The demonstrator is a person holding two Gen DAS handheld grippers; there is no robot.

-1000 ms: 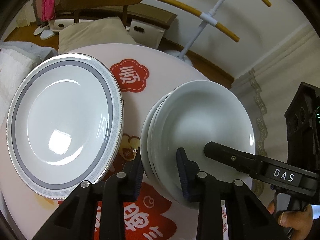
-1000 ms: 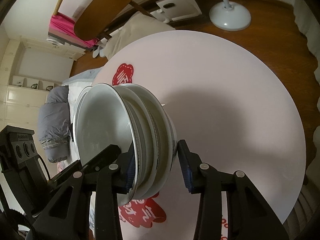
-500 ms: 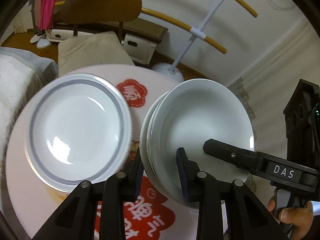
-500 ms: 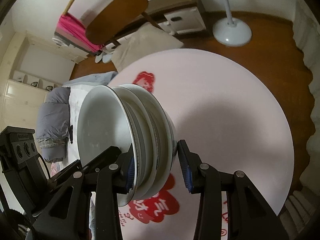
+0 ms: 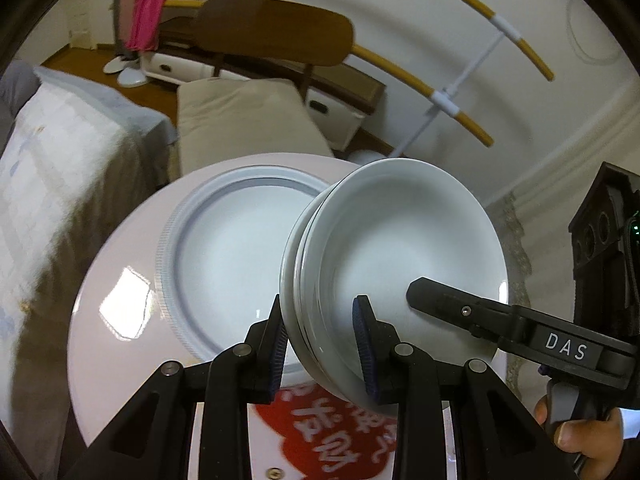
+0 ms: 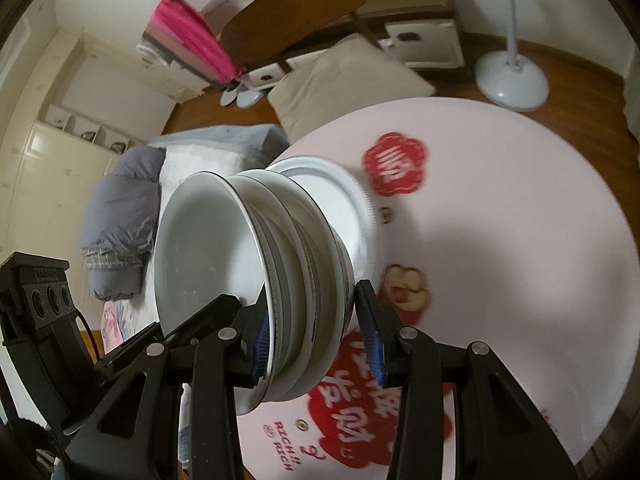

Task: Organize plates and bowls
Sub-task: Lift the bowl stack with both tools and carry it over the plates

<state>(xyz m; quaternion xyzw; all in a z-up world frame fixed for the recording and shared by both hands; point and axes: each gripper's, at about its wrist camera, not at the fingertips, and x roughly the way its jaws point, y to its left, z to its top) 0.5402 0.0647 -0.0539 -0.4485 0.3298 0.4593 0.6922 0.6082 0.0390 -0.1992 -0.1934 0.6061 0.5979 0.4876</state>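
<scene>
A stack of several white bowls (image 5: 400, 248) hangs tilted in the air, gripped from two sides. My left gripper (image 5: 322, 344) is shut on its near rim, and my right gripper (image 6: 316, 340) is shut on the opposite rim of the same stack (image 6: 208, 248). Each view also shows the other gripper: the right one (image 5: 520, 328) reaches in from the right, the left one (image 6: 192, 324) from the lower left. A large grey-rimmed plate (image 5: 224, 264) lies on the round pink table (image 5: 108, 320), partly hidden behind the stack. The right wrist view shows this plate (image 6: 344, 192) just beyond the bowls.
The table (image 6: 500, 240) carries red printed stickers (image 6: 396, 164). Past its far edge stand a wooden chair (image 5: 272, 32) with a beige cushion (image 5: 240, 120) and a white fan base (image 6: 512, 80). A bed with a grey duvet (image 6: 120, 216) lies to the left.
Both grippers have risen and travelled across the table with the bowl stack held between them. The grey-rimmed plate, earlier beside the stack, now sits partly behind it.
</scene>
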